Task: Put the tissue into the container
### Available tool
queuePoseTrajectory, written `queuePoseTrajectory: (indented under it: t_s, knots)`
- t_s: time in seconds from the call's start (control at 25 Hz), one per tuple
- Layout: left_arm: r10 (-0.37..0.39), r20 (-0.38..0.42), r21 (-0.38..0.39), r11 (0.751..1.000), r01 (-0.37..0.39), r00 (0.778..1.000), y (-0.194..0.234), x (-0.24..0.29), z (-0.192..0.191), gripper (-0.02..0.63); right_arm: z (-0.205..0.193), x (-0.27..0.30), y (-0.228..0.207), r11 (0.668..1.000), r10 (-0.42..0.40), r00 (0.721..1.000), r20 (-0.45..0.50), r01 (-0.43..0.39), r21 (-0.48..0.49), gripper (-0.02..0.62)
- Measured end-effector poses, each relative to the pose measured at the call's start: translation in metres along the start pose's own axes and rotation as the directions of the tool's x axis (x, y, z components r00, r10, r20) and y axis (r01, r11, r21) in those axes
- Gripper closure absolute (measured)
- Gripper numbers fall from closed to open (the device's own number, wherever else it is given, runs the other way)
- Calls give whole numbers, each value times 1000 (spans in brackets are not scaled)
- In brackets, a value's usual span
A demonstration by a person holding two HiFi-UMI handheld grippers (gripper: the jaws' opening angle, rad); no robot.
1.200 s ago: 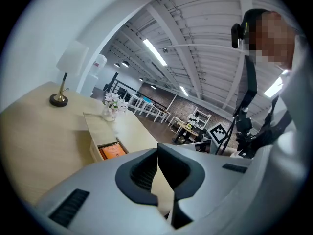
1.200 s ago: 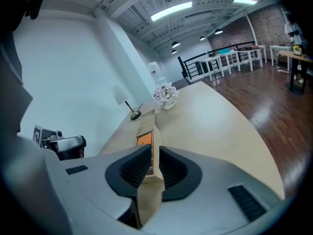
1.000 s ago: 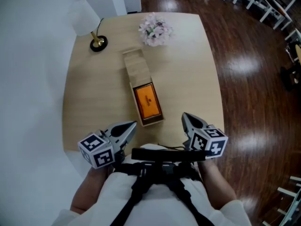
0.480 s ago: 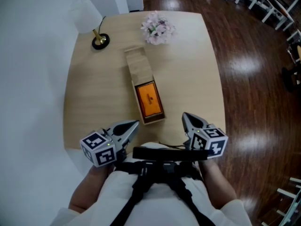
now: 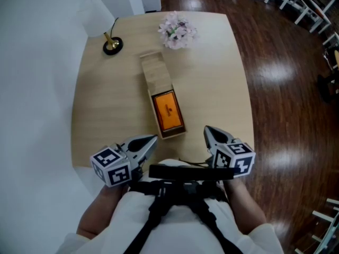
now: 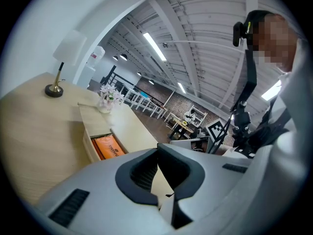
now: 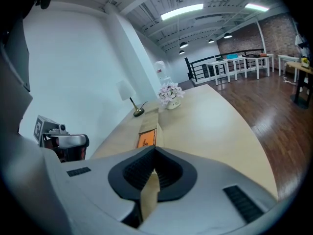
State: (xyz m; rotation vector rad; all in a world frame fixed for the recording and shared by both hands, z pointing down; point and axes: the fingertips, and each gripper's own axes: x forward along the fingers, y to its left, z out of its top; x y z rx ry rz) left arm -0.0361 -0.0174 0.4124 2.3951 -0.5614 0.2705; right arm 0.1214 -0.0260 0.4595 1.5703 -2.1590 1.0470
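A long wooden container (image 5: pixel 146 82) lies lengthwise in the middle of the table, its lid (image 5: pixel 154 73) slid toward the far end. An orange tissue pack (image 5: pixel 168 111) lies inside the uncovered near half. My left gripper (image 5: pixel 152 139) hovers over the table's near edge, left of the container's near end, jaws together and empty. My right gripper (image 5: pixel 207 129) hangs to the right of that end, also shut and empty. The left gripper view shows the left gripper (image 6: pixel 157 147) with the pack (image 6: pixel 108 146) ahead of it. The right gripper view shows the right gripper (image 7: pixel 154 149) and the pack (image 7: pixel 146 139) beyond.
A brass-footed lamp (image 5: pixel 111 46) with a white shade stands at the table's far left corner. A vase of pale flowers (image 5: pixel 176 32) sits at the far edge behind the container. Dark wooden floor (image 5: pixel 280 89) lies to the right of the table (image 5: pixel 212 78).
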Motion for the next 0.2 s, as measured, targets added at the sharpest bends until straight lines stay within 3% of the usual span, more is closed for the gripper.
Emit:
queuePoseTrajectory:
  t_s: [0.2]
  knots:
    - [0,3,1,1000,0,1000,1,0,1,606,2,1,1,1000,2,1000,-2,-2,-14,591]
